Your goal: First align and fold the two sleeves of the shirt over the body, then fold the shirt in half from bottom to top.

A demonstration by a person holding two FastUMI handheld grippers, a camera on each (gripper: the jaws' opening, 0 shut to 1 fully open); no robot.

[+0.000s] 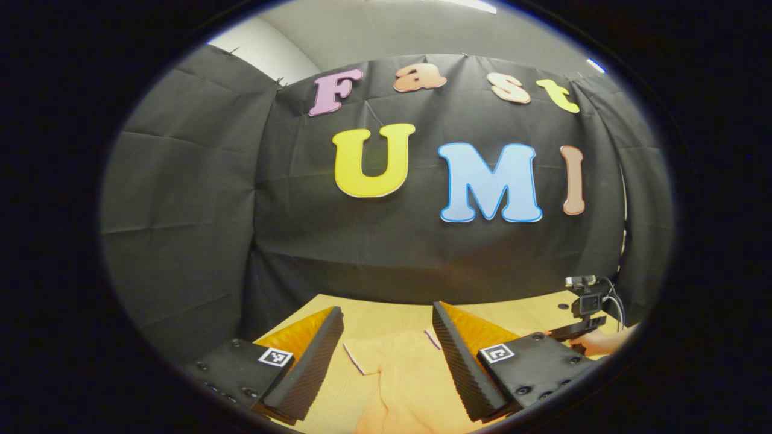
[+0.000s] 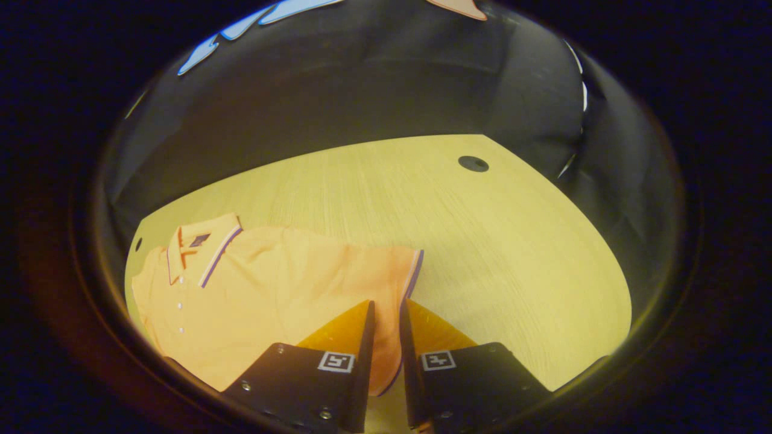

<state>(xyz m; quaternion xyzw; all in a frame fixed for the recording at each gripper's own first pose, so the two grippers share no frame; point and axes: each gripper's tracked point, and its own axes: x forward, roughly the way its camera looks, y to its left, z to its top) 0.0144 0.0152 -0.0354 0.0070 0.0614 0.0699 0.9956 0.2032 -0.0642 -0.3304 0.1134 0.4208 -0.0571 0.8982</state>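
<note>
The orange polo shirt (image 2: 271, 289) lies flat on the pale wooden table (image 2: 470, 241), collar toward the left of the right gripper view and its right sleeve (image 2: 395, 283) stretched toward the gripper. The right gripper (image 2: 386, 310) has its jaws drawn close together around the sleeve's striped cuff edge; a strip of cloth runs up through the narrow gap between them, so it appears to be pinching the sleeve, though whether both fingers actually press the fabric is hard to make out.

In the left gripper view, the left gripper (image 1: 389, 319) is held above the table with its jaws spread wide, nothing between them. The shirt (image 1: 404, 380) lies below and beyond that gap, a trimmed sleeve edge visible near the left finger. The other gripper, with a hand (image 1: 603, 342) holding it, shows at the far right edge.
</note>
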